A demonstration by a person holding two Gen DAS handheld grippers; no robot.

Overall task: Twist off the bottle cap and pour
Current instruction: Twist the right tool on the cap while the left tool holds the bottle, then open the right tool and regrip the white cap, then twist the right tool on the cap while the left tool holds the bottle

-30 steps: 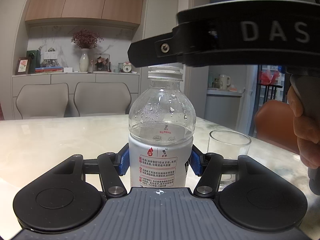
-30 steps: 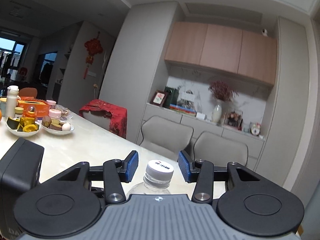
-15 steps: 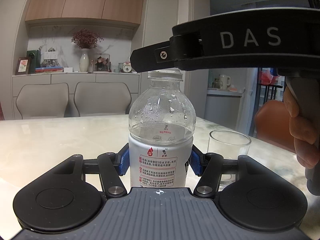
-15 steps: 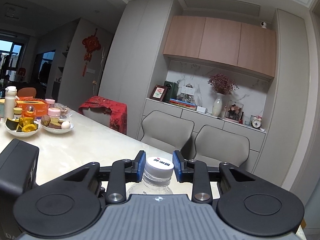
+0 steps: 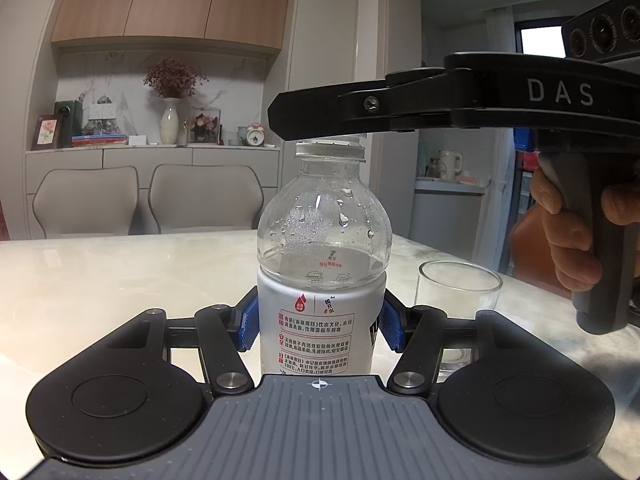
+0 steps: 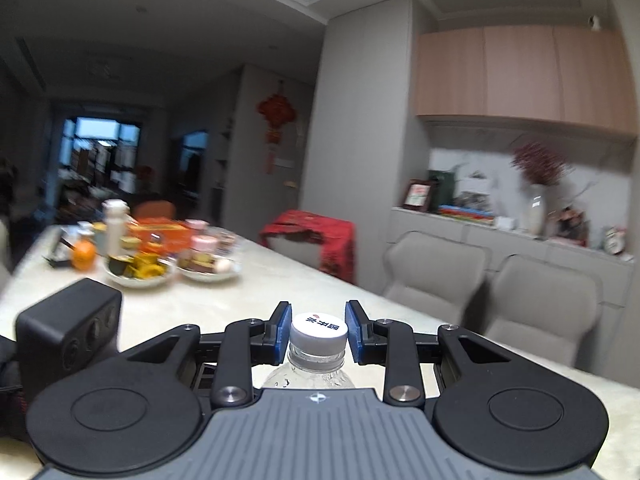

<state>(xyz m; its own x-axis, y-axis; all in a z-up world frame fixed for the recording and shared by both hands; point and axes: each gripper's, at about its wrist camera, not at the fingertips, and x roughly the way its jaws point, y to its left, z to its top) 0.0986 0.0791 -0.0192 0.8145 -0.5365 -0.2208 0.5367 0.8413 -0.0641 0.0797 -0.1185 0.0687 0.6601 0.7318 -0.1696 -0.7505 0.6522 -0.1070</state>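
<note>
Bottle (image 5: 323, 280) upright on table (image 5: 120, 280), left tool (image 5: 320, 326) clamping label; right tool (image 6: 318, 330) clamping cap (image 6: 318, 330).

Pale marble worktop (image 5: 100, 280), two grey chairs (image 5: 148, 200) behind it, grey sideboard (image 5: 152, 160) with vase (image 5: 170, 120), frame (image 5: 46, 132) and clock (image 5: 255, 136), wooden cabinets (image 5: 172, 0) above, red knot (image 6: 277, 114) on grey wall, dark window (image 6: 106, 152) beyond.
</note>
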